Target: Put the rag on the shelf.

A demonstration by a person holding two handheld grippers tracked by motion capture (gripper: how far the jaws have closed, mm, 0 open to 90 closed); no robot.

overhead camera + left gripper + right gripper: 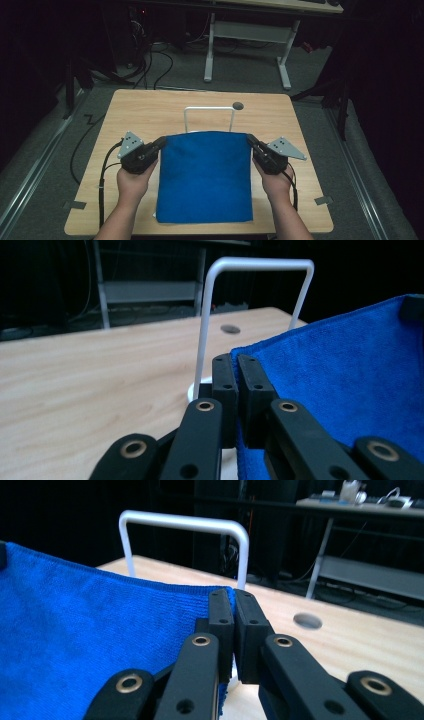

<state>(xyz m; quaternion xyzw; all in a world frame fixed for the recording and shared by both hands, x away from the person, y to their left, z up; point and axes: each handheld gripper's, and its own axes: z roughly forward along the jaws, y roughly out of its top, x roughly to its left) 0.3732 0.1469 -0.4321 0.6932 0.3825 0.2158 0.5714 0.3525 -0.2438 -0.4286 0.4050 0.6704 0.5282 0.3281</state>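
High view, centre of the frame: a blue cloth (205, 175) hangs stretched between both hands over the wooden surface (145, 112). The left gripper (161, 143) pinches its upper left corner, the right gripper (250, 140) its upper right corner. In each gripper view the fingers (225, 377) are clamped tight on the cloth's edge. A white wire rack (209, 117) stands just behind the cloth, with a small round hole (238, 105) in the surface beyond it.
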